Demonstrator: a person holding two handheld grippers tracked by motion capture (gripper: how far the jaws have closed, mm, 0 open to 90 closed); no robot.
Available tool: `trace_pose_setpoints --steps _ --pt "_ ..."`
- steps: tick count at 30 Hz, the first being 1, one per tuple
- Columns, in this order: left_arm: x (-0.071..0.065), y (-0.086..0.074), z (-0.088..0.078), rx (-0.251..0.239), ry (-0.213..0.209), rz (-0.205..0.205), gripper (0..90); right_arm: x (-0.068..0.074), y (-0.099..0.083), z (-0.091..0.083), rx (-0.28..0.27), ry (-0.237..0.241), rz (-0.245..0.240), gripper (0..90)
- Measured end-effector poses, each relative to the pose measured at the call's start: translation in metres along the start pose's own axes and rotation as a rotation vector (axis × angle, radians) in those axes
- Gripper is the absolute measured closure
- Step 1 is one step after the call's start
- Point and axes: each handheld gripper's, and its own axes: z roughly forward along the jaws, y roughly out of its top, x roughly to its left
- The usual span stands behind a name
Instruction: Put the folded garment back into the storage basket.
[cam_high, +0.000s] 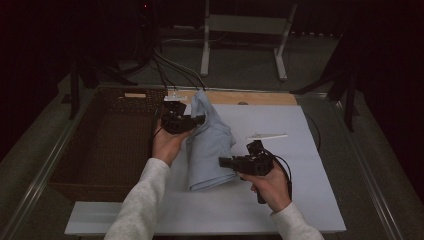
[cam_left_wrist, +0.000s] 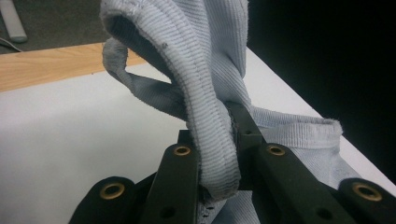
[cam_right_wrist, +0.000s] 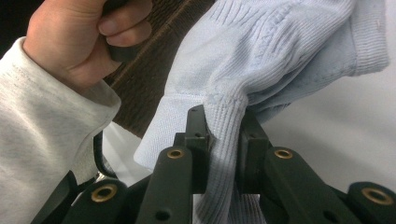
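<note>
Where both hand-held grippers pinch: pale-blue garment (cam_high: 210, 145).

A: What's the pale blue garment (cam_left_wrist: 205, 70) made of?
B: Soft ribbed knit cloth, matt, fuzzy along its hems.
A: And each claw?
B: The left claw (cam_left_wrist: 219, 140) and right claw (cam_right_wrist: 224, 135) look like matt black plastic with shiny brass-coloured rivets.
A: The bench (cam_high: 300, 165)?
B: Smooth matt white sheet, bare wood at the far edge; beside it, a rough dark woven basket (cam_high: 105, 145).
</note>
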Motion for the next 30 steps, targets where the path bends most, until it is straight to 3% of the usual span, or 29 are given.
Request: trace_pose_setpoints --steps 30 --pt "0.015 0.015 -0.03 -0.033 0.015 -0.021 83.4 0.02 0.026 0.012 -0.003 0.045 -0.038 78.8"
